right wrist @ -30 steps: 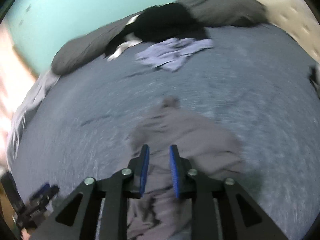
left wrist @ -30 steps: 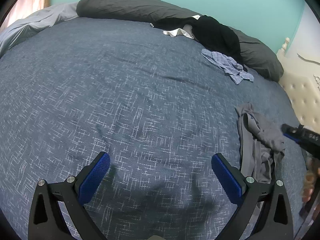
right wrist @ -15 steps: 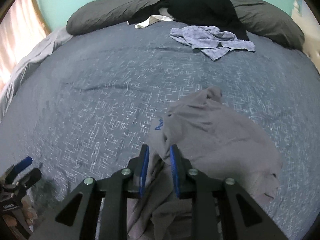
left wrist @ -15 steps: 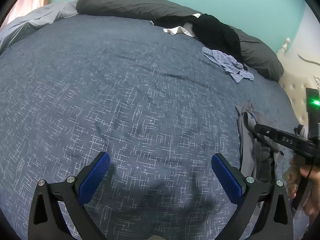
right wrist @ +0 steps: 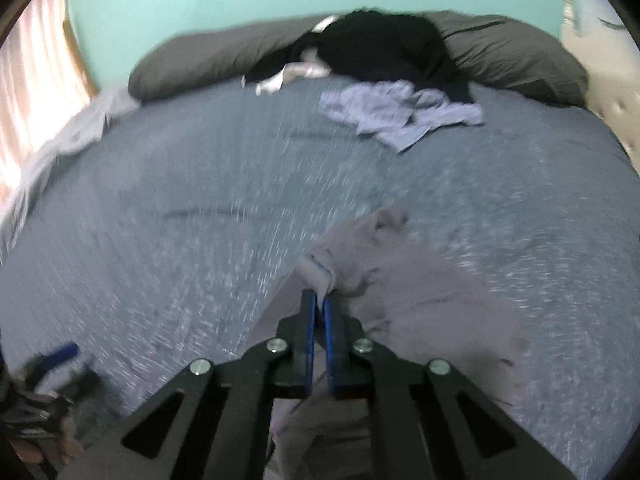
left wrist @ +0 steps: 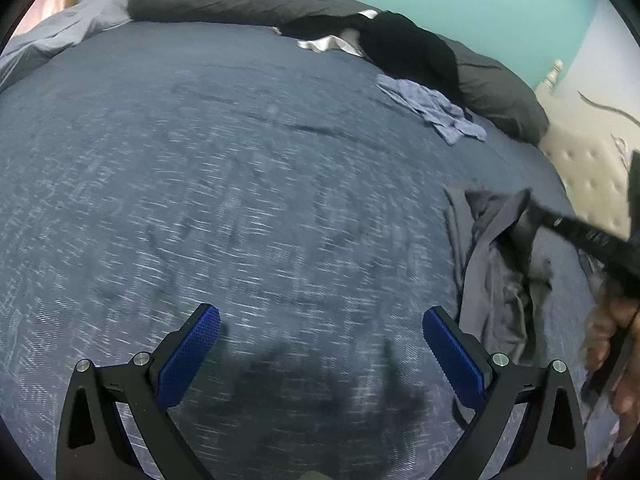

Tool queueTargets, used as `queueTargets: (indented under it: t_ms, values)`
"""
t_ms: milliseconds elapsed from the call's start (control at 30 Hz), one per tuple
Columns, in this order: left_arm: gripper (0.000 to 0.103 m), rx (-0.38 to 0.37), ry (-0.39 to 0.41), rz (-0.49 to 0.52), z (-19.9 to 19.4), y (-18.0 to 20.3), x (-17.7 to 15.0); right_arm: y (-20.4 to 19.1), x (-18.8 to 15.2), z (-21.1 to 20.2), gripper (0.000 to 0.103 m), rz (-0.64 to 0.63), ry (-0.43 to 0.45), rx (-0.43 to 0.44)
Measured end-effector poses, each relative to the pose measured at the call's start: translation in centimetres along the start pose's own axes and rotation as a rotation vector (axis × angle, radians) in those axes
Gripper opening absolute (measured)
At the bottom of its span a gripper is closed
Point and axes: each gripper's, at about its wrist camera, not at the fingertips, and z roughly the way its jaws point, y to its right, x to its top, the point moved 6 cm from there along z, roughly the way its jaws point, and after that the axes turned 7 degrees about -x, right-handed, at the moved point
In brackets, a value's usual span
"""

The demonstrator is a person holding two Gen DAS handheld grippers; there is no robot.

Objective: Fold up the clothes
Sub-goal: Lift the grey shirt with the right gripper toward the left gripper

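The grey garment [right wrist: 420, 292] lies crumpled at lower centre of my right view, its edge clamped in my right gripper [right wrist: 319, 300]. My left gripper [left wrist: 320, 328] hangs spread wide over the blue bedspread [left wrist: 240, 184], grasping nothing.

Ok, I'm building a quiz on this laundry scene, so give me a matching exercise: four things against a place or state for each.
Things:
1. grey garment
2. black clothes
3. pale blue shirt
4. left gripper

Places or states:
a. heaped on the dark pillow
b. open over bare bedspread
c. pinched in the right gripper
d. crumpled just in front of the black heap

Pairs: 1-c, 2-a, 3-d, 4-b
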Motion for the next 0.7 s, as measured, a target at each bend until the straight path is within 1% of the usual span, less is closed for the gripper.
queueTargets:
  t_ms: [167,333,433,500,700]
  values:
    - [0.103,-0.056,-0.064,0.04,1.5,2.6,-1.3,2.9,0.4,-4.6,0.003,0.116,0.094,0.029]
    - [0.103,-0.106,-0.132,0.109,2.9,5.2,-2.8,4.9,-0.7,-7.7,0.003,0.181,0.165,0.031]
    - [0.103,-0.123,-0.156,0.144,3.4,6.3,-3.5,6.0,-1.8,-8.2,0.003,0.228,0.178,0.043]
    - [0.103,-0.129,-0.171,0.149,3.8,6.7,-3.9,6.8,-2.6,-8.3,0.003,0.267,0.181,0.054]
    - [0.103,-0.138,-0.186,0.172,4.3,7.6,-4.5,8.5,-4.6,-8.0,0.003,0.354,0.195,0.084]
